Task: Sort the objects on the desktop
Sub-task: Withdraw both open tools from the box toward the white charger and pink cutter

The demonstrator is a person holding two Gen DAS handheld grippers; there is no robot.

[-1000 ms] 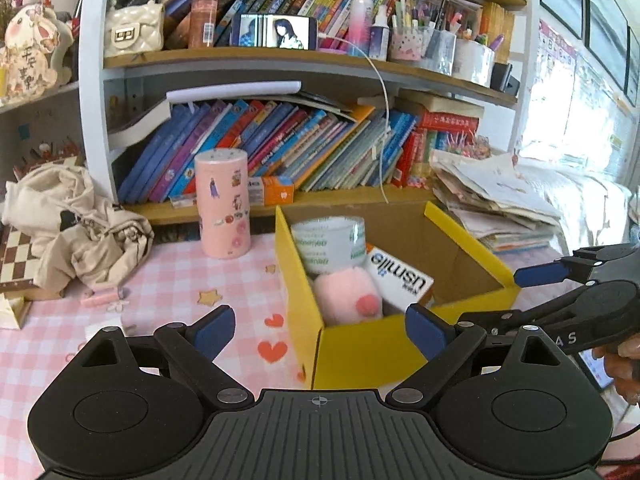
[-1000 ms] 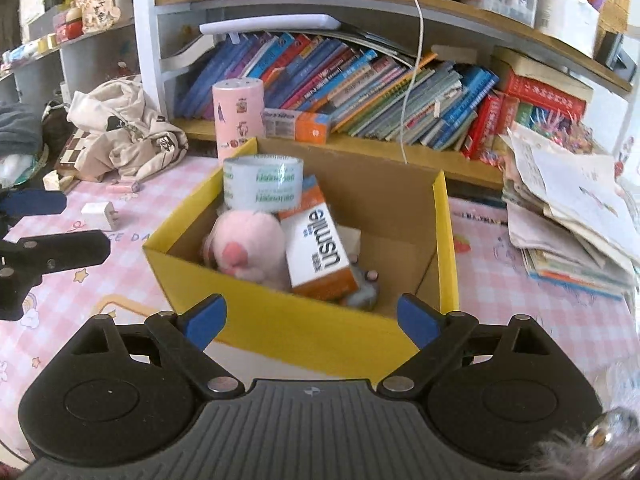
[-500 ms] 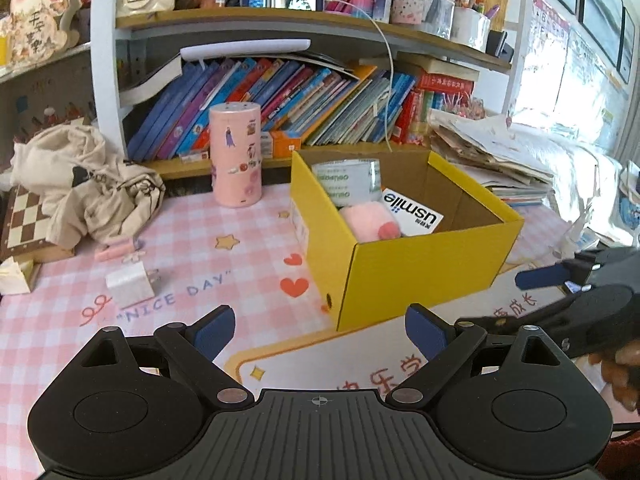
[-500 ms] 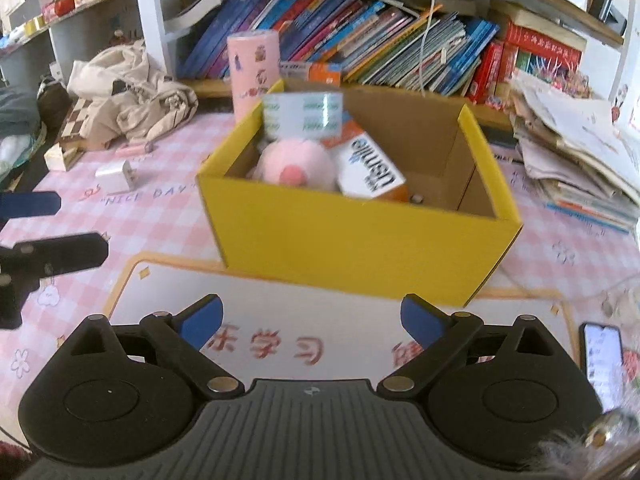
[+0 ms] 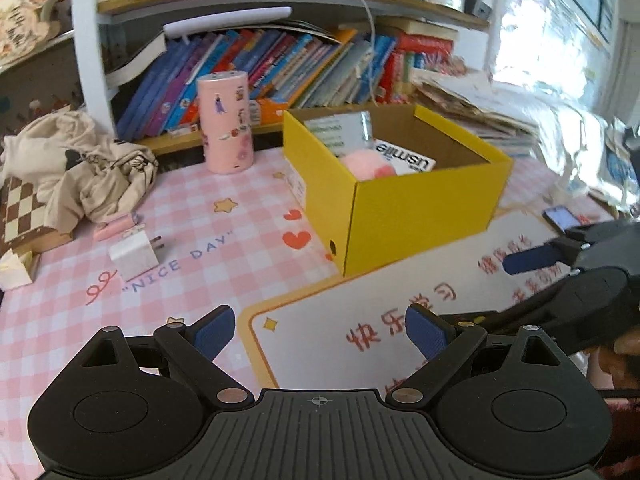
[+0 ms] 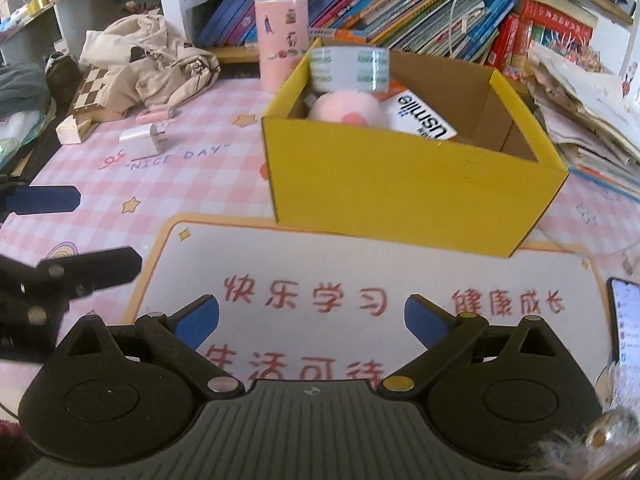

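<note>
A pink checked tablecloth (image 6: 192,184) fills the lower half of both views, with a white study mat (image 6: 360,272) printed with red characters lying on it at the bottom centre. The yellow cardboard box (image 6: 400,184) sits at the centre of the right wrist view, touching the mat's far edge. Inside it, at upper centre, lie a roll of clear tape (image 6: 350,70), a pink plush toy (image 6: 346,110) and a white "usmile" carton (image 6: 420,118). A pink cylinder (image 5: 226,122) stands upright just left of the box. A beige cloth (image 5: 84,172) is heaped at the left edge. A white charger plug (image 5: 134,256) lies at lower left, well apart from the box. The left gripper (image 5: 318,334) is spread wide over the mat, empty. The right gripper (image 6: 312,320) is opening, with nothing between its jaws.
</note>
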